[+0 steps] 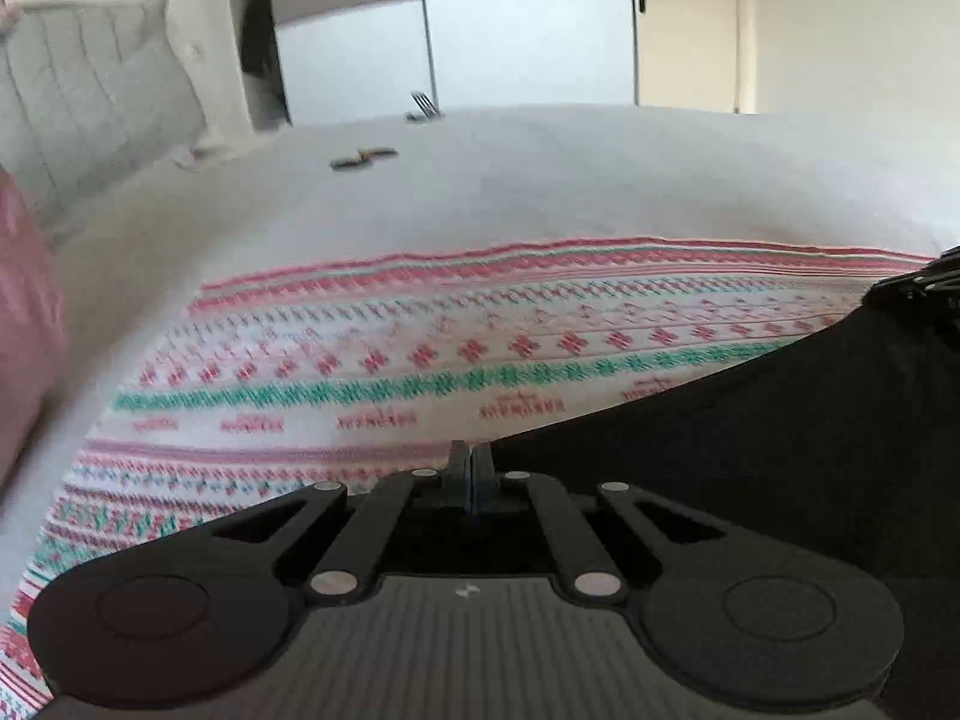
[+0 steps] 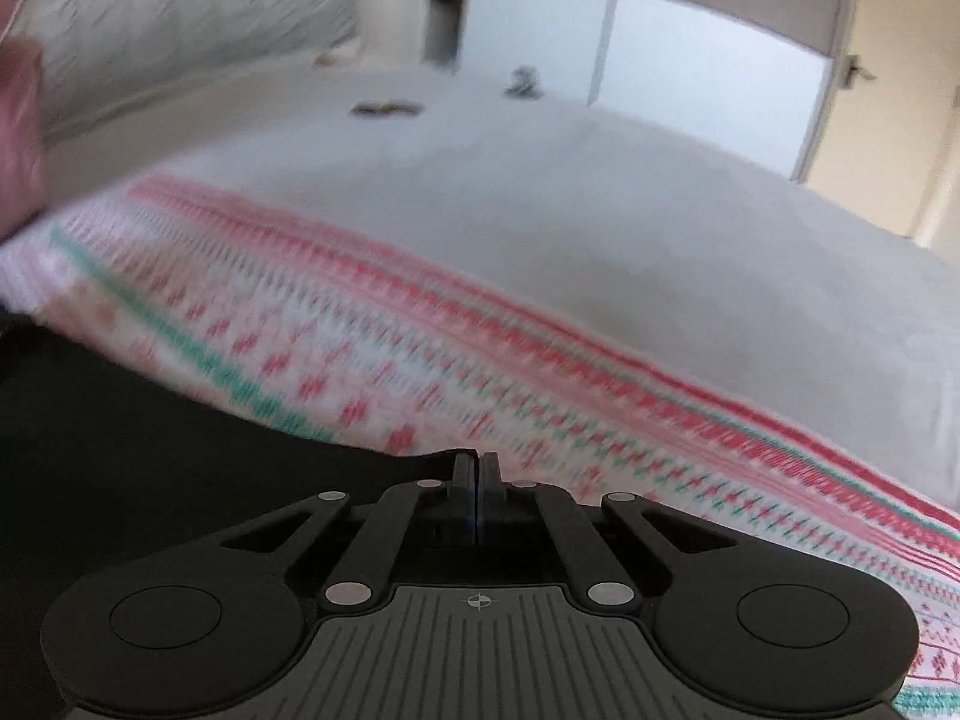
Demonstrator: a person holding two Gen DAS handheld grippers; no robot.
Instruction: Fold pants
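a white bed [image 1: 540, 180] is filling the room's middle. a grey padded headboard [image 1: 78, 90] is standing at its left, a wardrobe [image 1: 510, 42] with pale doors behind, and a cream door [image 1: 684, 30] is catching soft daylight.

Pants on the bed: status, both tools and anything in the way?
Left tool shut, right tool shut; a grip on cloth not visible. Patterned pants spread on white bed. Small dark items far back, clear of pants.

Both wrist cameras sat low, close over the patterned pants [image 1: 372, 354], facing across the white bed [image 1: 570, 180] toward the wardrobe [image 1: 516, 42], sharing that stretch.
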